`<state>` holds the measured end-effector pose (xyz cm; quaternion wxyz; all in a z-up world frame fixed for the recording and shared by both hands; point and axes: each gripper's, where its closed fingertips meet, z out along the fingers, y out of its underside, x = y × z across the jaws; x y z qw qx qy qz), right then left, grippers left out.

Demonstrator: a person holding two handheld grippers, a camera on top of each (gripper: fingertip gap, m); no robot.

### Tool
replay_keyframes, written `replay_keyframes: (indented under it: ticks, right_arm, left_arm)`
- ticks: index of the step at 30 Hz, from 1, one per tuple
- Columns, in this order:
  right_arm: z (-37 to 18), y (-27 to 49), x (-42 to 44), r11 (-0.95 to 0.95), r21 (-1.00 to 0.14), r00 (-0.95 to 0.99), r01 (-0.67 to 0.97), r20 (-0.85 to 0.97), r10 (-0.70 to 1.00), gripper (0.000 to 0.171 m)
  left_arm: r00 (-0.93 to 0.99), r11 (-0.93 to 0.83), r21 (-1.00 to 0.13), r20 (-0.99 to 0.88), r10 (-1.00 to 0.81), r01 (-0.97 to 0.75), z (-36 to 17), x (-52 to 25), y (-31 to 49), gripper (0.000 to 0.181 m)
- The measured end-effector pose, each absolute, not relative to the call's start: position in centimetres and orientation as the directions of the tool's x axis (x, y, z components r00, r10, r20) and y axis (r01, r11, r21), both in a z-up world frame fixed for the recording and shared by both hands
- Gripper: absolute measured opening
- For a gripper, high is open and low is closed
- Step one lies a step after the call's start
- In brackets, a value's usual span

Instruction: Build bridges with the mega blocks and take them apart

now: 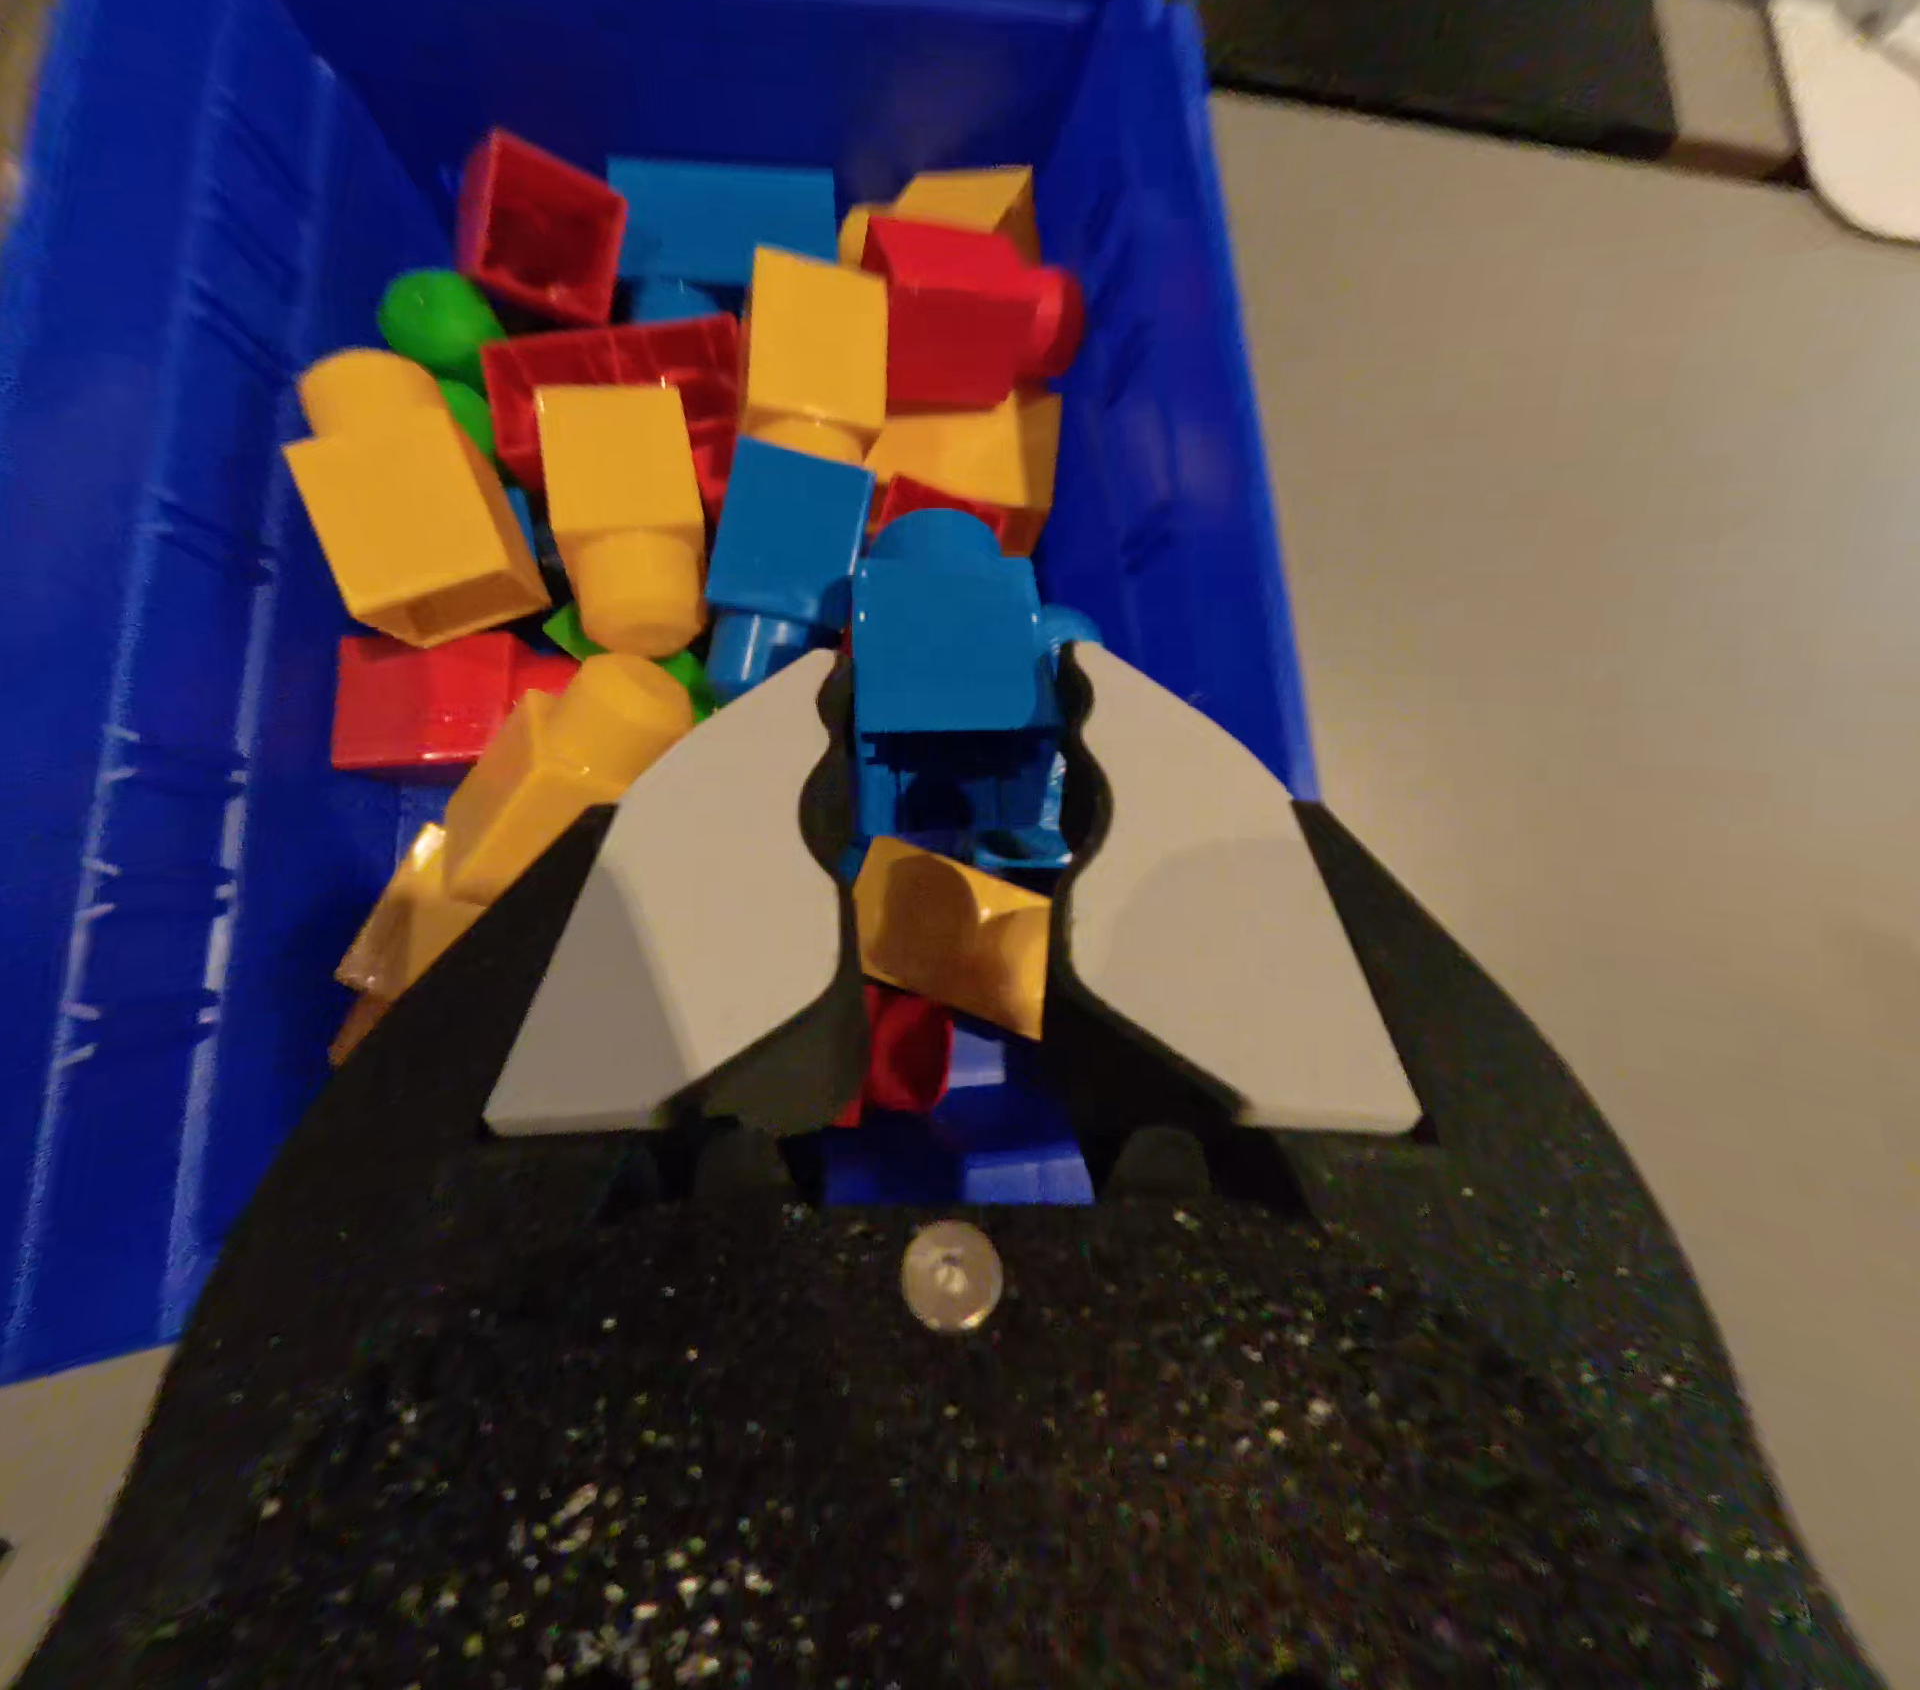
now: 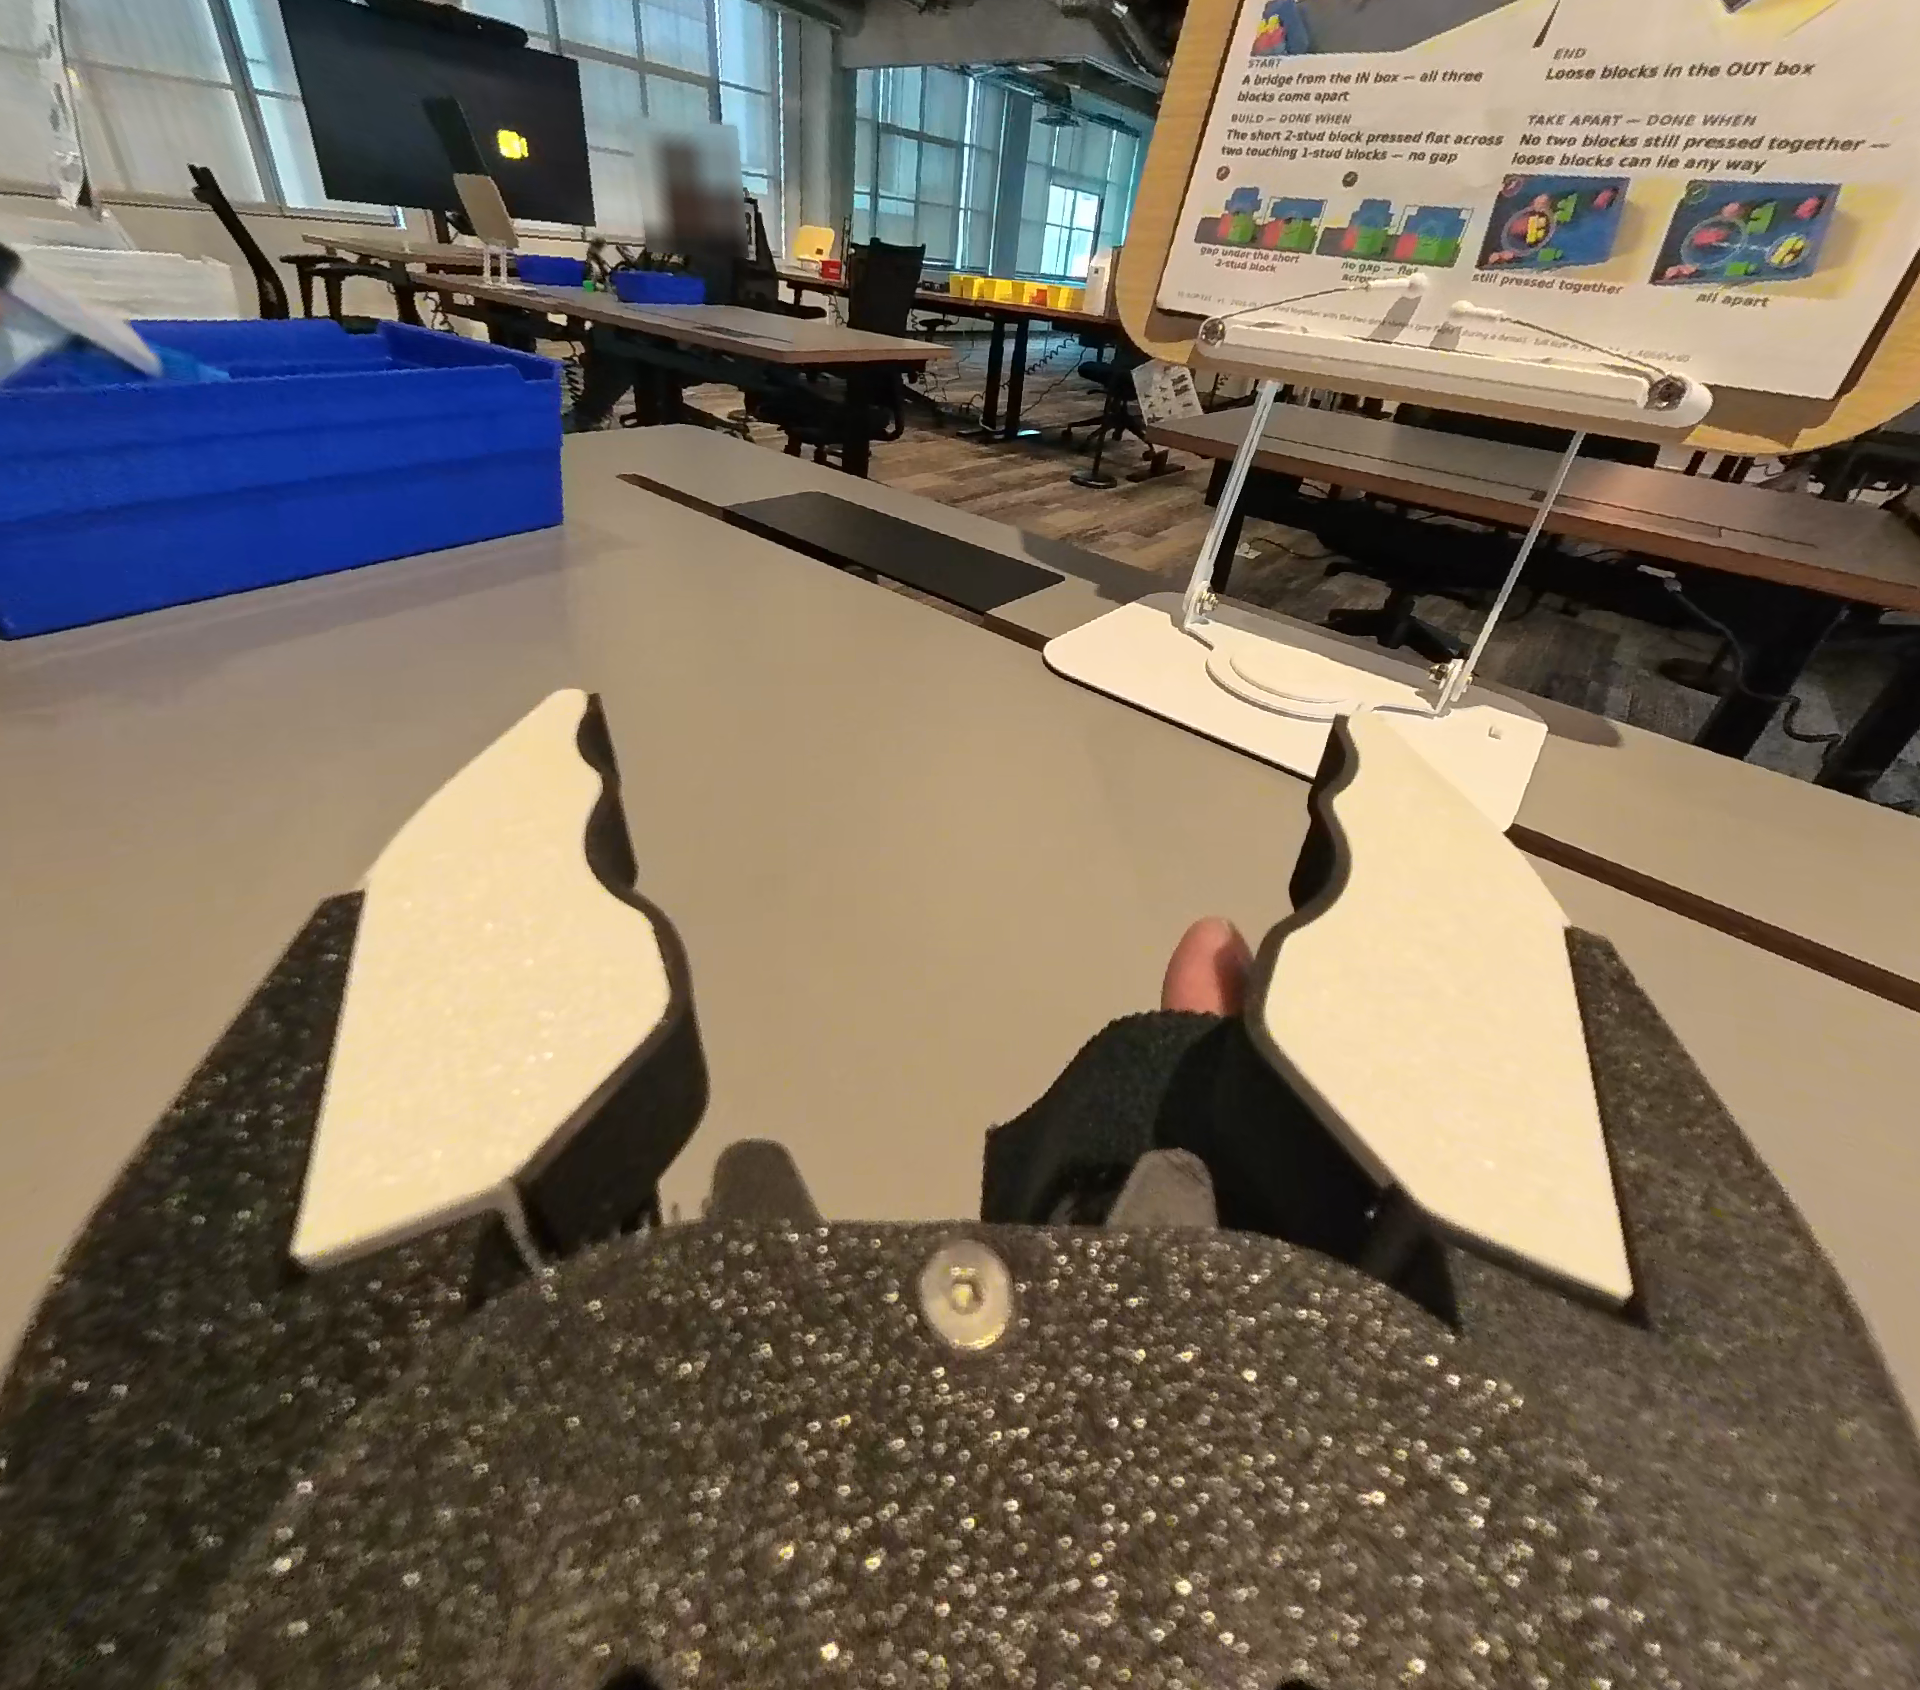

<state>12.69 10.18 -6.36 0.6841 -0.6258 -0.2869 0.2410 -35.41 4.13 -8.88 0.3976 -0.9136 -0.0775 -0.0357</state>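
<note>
My left tool [image 1: 954,674] is clamped on a blue block [image 1: 943,638], stud pointing away from me, over the blue bin [image 1: 156,601] of loose mega blocks [image 1: 623,435]. A yellow block [image 1: 951,928] sits between the fingers further back (can't tell if it's pinched or just lying underneath). My right tool [image 2: 966,747] is spread wide and empty above the grey desk [image 2: 831,767], well apart from the bin, near the white stand [image 2: 1288,684]. Advice: lift straight up and slowly so neighbours don't snag, keep the squeeze even across the flat sides, then set it down stud up on clear desk.
</note>
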Motion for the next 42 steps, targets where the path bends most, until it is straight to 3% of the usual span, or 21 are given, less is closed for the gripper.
replay_keyframes:
  ticks: [4, 8, 11, 15, 19, 24, 42]
  right_arm:
    - [-6.4, 10.3, 12.8, 0.097, -0.995, 0.722, 0.026, 0.086, 0.687, 0.125]
    - [-6.2, 10.3, 13.1, 0.098, -0.995, 0.728, 0.016, 0.079, 0.681, 0.125]
    - [-5.5, 10.7, 14.1, 0.102, -0.995, 0.747, -0.011, 0.059, 0.662, 0.124]
    - [-4.8, 11.0, 16.3, 0.100, -0.994, 0.769, -0.051, 0.025, 0.638, 0.124]
    - [-4.4, 11.4, 18.2, 0.093, -0.992, 0.778, -0.085, -0.008, 0.628, 0.123]
    - [-4.7, 12.1, 19.1, 0.063, -0.992, 0.786, -0.107, -0.046, 0.617, 0.123]
    - [-5.0, 11.9, 18.7, 0.068, -0.995, 0.786, -0.079, -0.020, 0.617, 0.122]
  left_arm:
    - [0.993, -0.521, -0.847, 0.121, 0.007, 0.107, -3.1, -31.3, 4.7, 0.036]
    - [0.926, -0.357, -0.931, 0.063, -0.372, -0.080, 1.7, -18.7, 6.3, 0.036]
    - [0.764, -0.295, -0.921, -0.006, -0.645, -0.256, 0.1, -7.6, 7.6, 0.036]
    - [0.540, -0.357, -0.848, 0.102, -0.836, -0.391, -7.8, 3.6, 7.9, 0.036]
    - [0.406, -0.374, -0.770, 0.164, -0.899, -0.517, -13.7, 8.8, 5.7, 0.036]
    - [0.306, -0.325, -0.705, 0.159, -0.938, -0.630, -17.0, 10.8, 3.3, 0.036]
    - [0.258, -0.286, -0.677, 0.145, -0.955, -0.678, -18.2, 10.9, 2.0, 0.038]
